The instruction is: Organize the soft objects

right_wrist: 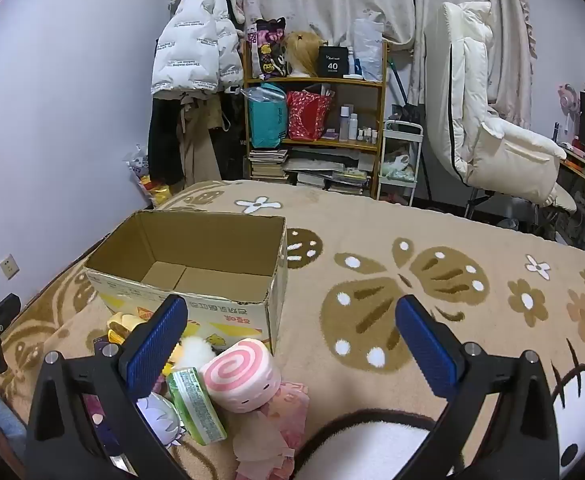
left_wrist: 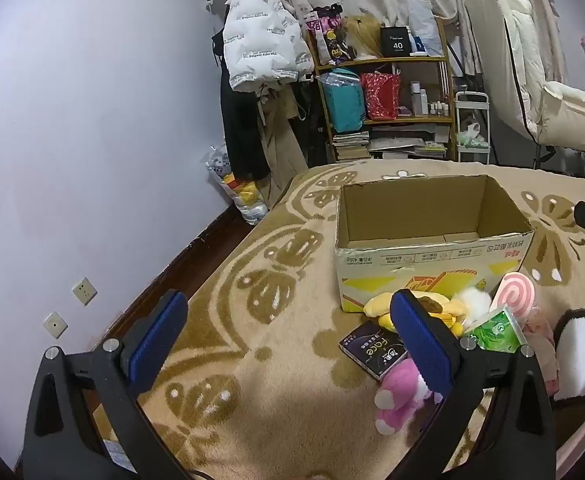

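left gripper (left_wrist: 288,344): jaws wide apart, nothing between the pads, angled down over the blanket (left_wrist: 252,360)
right gripper (right_wrist: 292,344): jaws spread wide, empty, angled down; bare blanket between the pads
pink plush (left_wrist: 400,400): lying on the blanket just behind the left gripper's right finger, partly hidden by it
dark packet (left_wrist: 372,350): flat on the blanket, touching the pink plush, printed "Face"
green tissue pack (right_wrist: 196,404): lying on its side, wedged against the swirl cushion, just right of the right gripper's left finger
swirl cushion (right_wrist: 240,376): pink-and-white roll, resting against the front corner of the box
pink wrapped item (right_wrist: 280,420): under and in front of the swirl cushion, contents unclear
yellow plush (left_wrist: 432,308): against the front wall of the box, next to a white fluffy piece (right_wrist: 196,350)
cardboard box (right_wrist: 212,304): open top, upright on the blanket, inside looks empty; pile sits outside its front wall
shelf (right_wrist: 332,80): beyond the bed, bags and bottles and books on it
white jacket (right_wrist: 196,40): hanging left of the shelf
chair (right_wrist: 484,128): cream, padded, right of the shelf
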`<state>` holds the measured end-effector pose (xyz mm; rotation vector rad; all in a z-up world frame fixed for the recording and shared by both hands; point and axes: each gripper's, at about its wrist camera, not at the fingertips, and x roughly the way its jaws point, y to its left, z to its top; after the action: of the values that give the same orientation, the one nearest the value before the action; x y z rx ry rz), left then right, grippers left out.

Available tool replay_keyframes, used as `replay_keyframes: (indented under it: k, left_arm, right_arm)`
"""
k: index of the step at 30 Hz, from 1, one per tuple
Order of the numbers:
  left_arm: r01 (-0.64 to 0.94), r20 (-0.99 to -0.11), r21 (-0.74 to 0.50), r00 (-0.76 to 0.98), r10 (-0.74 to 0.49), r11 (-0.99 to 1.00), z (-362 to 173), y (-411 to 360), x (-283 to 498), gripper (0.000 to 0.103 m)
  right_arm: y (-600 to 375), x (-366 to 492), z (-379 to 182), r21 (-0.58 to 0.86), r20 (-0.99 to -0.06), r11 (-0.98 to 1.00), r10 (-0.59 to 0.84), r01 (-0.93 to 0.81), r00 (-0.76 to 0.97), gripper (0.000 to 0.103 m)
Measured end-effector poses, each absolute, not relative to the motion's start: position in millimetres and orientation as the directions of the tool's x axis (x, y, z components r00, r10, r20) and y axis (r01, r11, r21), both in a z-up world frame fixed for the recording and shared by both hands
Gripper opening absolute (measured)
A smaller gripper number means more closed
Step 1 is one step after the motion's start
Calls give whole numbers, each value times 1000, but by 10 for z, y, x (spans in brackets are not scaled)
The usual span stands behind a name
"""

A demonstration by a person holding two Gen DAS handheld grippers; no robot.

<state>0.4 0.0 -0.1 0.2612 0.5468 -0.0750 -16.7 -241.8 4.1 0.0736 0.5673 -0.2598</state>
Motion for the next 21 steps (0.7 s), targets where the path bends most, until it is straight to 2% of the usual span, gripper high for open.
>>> replay_keyframes:
  k: [21]
  left_arm:
    - [138,-520,225,854,-1,965,2,-4,0,100]
  right_arm:
    - [-2417,-167,45,-1,-541,965,-222,263,811,103]
